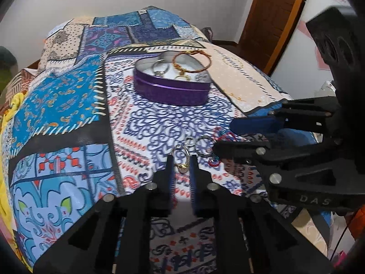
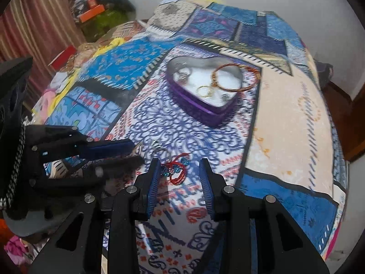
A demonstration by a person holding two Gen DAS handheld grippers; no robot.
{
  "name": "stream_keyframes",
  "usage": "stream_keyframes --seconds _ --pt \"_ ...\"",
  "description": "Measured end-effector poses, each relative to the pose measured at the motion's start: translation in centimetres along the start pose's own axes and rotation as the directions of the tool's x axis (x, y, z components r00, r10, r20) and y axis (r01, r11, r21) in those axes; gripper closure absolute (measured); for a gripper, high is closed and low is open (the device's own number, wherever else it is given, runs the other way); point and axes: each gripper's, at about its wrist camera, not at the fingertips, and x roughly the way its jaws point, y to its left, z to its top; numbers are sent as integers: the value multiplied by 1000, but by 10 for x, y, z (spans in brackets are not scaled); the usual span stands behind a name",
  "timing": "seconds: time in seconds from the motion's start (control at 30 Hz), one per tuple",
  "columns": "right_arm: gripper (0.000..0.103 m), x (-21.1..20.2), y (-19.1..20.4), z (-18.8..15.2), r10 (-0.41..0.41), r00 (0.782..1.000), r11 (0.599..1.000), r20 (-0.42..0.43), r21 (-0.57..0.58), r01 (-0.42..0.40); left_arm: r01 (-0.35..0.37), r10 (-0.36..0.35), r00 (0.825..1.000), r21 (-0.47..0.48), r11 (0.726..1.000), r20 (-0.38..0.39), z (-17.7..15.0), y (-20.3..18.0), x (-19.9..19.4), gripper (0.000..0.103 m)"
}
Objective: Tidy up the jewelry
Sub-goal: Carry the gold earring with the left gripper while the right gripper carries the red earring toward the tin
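Observation:
A purple heart-shaped tin point(image 1: 171, 89) sits on the patterned bedspread; it also shows in the right wrist view point(image 2: 200, 107). It holds silver rings, gold rings, and an orange-gold bangle point(image 1: 192, 62) leaning over its rim point(image 2: 237, 80). My left gripper point(image 1: 181, 162) is open around a gold-and-silver ring piece point(image 1: 182, 159) on the cloth. Silver rings point(image 1: 203, 147) lie just beyond it. My right gripper point(image 2: 179, 171) is open over red hoop earrings with blue beads point(image 2: 176, 171). In the left wrist view the right gripper point(image 1: 219, 134) enters from the right.
The patterned blue, white and beige bedspread point(image 1: 68, 105) covers the whole bed. A wooden door point(image 1: 273, 16) stands at the back right. Boxes and clutter point(image 2: 95, 11) sit beyond the bed's far left. The bed edge falls off at the right point(image 2: 337, 159).

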Motion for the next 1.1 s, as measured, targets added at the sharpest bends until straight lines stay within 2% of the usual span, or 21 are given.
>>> stream_keyframes --seconds 0.33,0.4,0.53,0.63,0.67,1.1 --pt "72 3 3 -4 29 1000 999 12 -36 -28 2 -1 1000 -47 999 14 -5 17 -8 95" --pt "84 4 8 -5 39 999 998 7 -56 -38 -1 2 1000 -47 999 17 -6 17 -10 95" --pt "87 2 16 -9 21 1000 996 12 -91 -20 -2 4 1000 -62 998 25 -6 18 -15 95" --pt "90 -3 15 -9 13 1000 998 26 -66 -11 2 0 999 -69 998 35 -7 18 -20 95" --pt "96 -6 14 -9 8 999 998 38 -58 -6 -1 3 999 -69 998 38 -7 18 -22 95" --pt "96 -51 6 -2 -36 987 999 159 9 35 -12 18 993 -52 999 118 5 10 -56 95"
